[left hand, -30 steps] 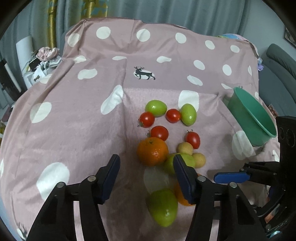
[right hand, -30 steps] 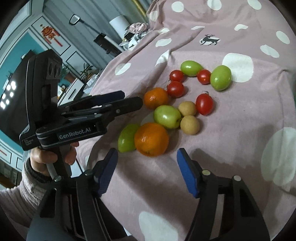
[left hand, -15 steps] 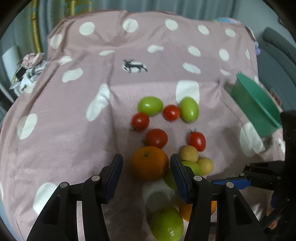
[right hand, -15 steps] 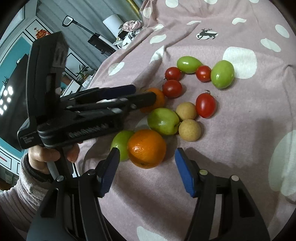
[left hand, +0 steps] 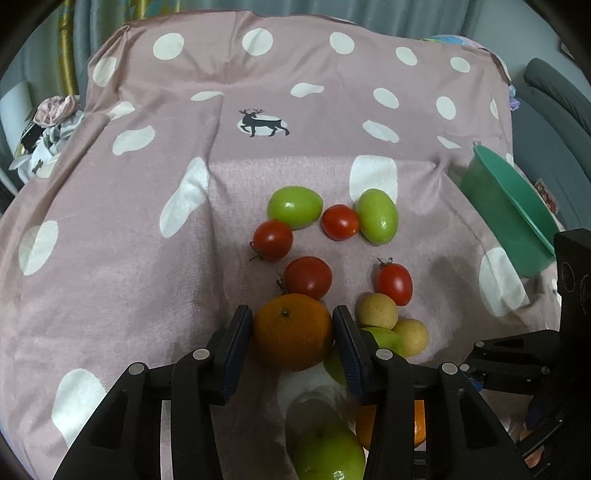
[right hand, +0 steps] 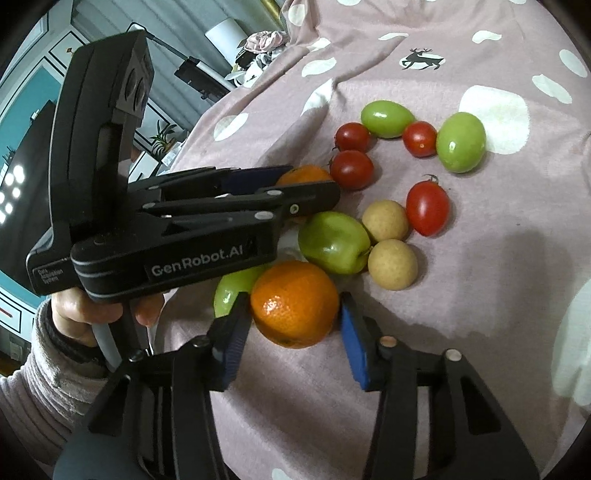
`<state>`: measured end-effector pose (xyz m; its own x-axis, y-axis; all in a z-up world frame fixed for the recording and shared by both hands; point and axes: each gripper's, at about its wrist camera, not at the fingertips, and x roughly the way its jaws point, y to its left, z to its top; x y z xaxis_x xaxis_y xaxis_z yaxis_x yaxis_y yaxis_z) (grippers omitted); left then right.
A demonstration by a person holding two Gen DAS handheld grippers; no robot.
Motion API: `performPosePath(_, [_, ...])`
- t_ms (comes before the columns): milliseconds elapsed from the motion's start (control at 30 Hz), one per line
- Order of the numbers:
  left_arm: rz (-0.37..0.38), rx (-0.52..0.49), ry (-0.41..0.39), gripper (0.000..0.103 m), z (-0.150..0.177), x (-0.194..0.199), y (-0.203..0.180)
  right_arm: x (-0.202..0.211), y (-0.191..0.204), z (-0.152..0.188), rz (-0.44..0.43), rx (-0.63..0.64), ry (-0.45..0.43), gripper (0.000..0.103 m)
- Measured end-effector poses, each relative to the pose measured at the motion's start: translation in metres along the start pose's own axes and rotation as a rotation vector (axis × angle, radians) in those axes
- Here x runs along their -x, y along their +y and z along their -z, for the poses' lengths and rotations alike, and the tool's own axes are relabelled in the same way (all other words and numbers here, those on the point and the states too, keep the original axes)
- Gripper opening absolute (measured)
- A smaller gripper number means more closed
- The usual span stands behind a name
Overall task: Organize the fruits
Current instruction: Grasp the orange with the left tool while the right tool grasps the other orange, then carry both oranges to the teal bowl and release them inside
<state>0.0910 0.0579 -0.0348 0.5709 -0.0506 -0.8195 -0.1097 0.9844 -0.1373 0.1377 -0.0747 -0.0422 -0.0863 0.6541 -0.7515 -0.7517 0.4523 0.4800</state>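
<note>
both our grippers have dropped in since a second ago. left gripper (left hand: 293,332) is closing on the far orange (left hand: 291,336), pads touching; right gripper (right hand: 291,326) is closing around the near orange (right hand: 294,303), not quite gripping yet. we squeeze gently, centred, then lift toward the green bowl (left hand: 509,218).

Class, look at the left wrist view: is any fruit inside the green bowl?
No: the green bowl shows no fruit inside; every fruit lies on the spotted cloth.

A home: polka-dot bedsheet (left hand: 147,258) (deer print), curtains (left hand: 332,9), sofa (left hand: 554,96).
</note>
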Motion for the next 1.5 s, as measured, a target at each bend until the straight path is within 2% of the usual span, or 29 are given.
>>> performPosePath(300, [-0.007, 0.032, -0.032, 0.044, 0.004, 0.004, -0.001, 0.006, -0.001, 0.006, -0.015, -0.007, -0.006, 0.047])
performPosePath(500, [-0.006, 0.072, -0.092, 0.044, 0.010, 0.029, -0.003, 0.025, 0.000, 0.016, -0.017, -0.002, -0.025, 0.047])
performPosePath(667, [-0.026, 0.074, -0.101, 0.044, 0.012, 0.043, -0.012, 0.043, -0.006, 0.021, -0.013, -0.016, -0.059, 0.047])
performPosePath(967, [-0.049, 0.047, -0.138, 0.044, 0.012, 0.060, -0.044, 0.087, -0.018, 0.032, 0.023, -0.046, -0.157, 0.047])
performPosePath(1500, [0.015, -0.042, -0.181, 0.044, -0.015, 0.065, -0.111, 0.166, -0.049, 0.045, 0.124, -0.135, -0.354, 0.047])
